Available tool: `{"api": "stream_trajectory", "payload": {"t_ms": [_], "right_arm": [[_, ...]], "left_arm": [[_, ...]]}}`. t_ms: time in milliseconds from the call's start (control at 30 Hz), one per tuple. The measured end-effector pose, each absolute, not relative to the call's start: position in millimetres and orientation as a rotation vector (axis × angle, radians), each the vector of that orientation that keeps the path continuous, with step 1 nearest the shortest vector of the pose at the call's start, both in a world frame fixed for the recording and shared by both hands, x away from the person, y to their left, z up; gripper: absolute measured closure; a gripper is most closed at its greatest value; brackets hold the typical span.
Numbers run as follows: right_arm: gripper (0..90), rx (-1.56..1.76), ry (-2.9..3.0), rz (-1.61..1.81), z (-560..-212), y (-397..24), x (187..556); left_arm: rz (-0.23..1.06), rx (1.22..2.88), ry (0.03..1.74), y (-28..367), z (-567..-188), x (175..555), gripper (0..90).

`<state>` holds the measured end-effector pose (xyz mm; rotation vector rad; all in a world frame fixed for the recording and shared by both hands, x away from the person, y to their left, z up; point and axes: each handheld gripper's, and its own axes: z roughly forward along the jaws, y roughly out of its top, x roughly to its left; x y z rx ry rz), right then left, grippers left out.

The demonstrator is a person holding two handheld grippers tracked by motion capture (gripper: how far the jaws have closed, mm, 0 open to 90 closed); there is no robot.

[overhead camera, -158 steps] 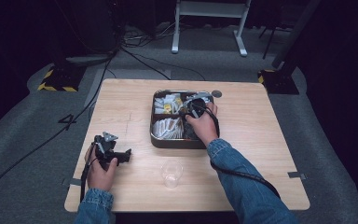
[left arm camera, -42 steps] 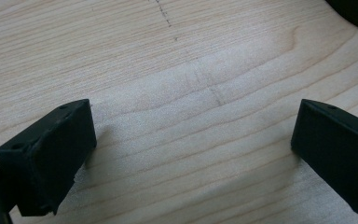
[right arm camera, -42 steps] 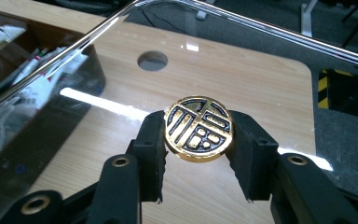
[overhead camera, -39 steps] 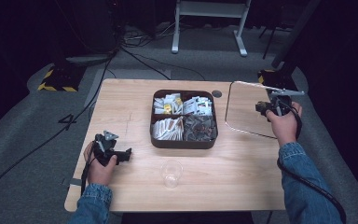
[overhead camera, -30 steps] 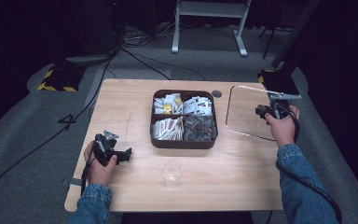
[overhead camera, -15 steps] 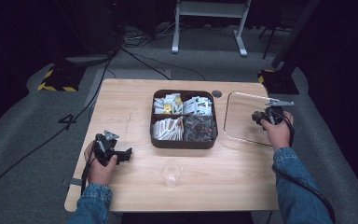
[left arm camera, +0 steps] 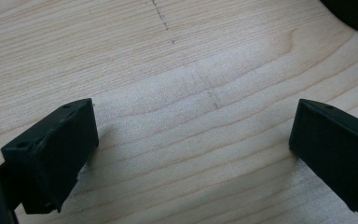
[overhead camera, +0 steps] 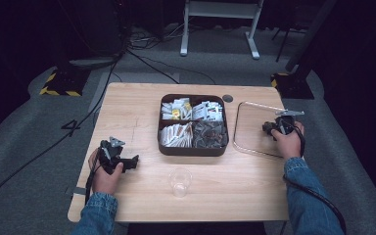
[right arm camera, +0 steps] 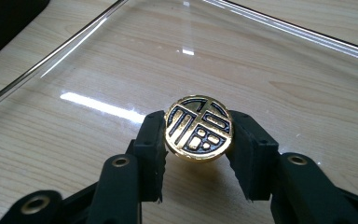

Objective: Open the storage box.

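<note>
Gold knob (right arm camera: pixel 199 129) of clear lid (right arm camera: pixel 121 60) clamped between right tongs (right arm camera: pixel 199 154), seemingly centred.

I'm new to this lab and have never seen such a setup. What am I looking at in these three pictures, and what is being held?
A person at a wooden table holds a hand-operated two-jaw gripper in each hand. One camera looks down from above; the other two ride on the grippers, looking along their black jaws. The left gripper is open over bare wood. The right gripper clamps the gold knob of a clear lid, held beside a dark divided box of packets. A clear cup stands near the front.
</note>
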<state>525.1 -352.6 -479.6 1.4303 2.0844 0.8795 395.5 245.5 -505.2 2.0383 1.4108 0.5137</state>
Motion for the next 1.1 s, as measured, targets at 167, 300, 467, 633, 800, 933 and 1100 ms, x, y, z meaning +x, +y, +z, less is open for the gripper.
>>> {"api": "stream_trajectory", "payload": {"t_ms": [167,300,467,633,800,933,1100], "right_arm": [[58.5,1.433,2.084,0.878,-483.3,-353.5,524.6],[58.5,1.443,2.084,0.882,-484.9,-355.0,523.8],[58.4,1.452,2.083,0.878,-486.3,-356.4,523.2],[58.4,1.451,2.086,0.871,-487.1,-357.6,523.1],[58.3,1.464,2.077,0.88,-487.6,-358.1,523.0],[55.8,1.467,2.074,0.883,-487.7,-358.4,522.8],[45.1,1.477,2.044,0.908,-483.4,-357.6,522.1]], "left_arm": [[0.514,2.039,1.41,245.5,-505.2,395.5,1.5],[0.514,2.04,1.41,245.6,-505.2,395.5,1.5],[0.515,2.04,1.411,245.6,-505.1,395.4,1.5],[0.515,2.039,1.411,245.6,-505.2,395.5,1.5],[0.514,2.039,1.41,245.6,-505.2,395.5,1.5],[0.514,2.04,1.41,245.6,-505.2,395.5,1.5],[0.515,2.04,1.41,245.6,-505.1,395.4,1.6]]}}
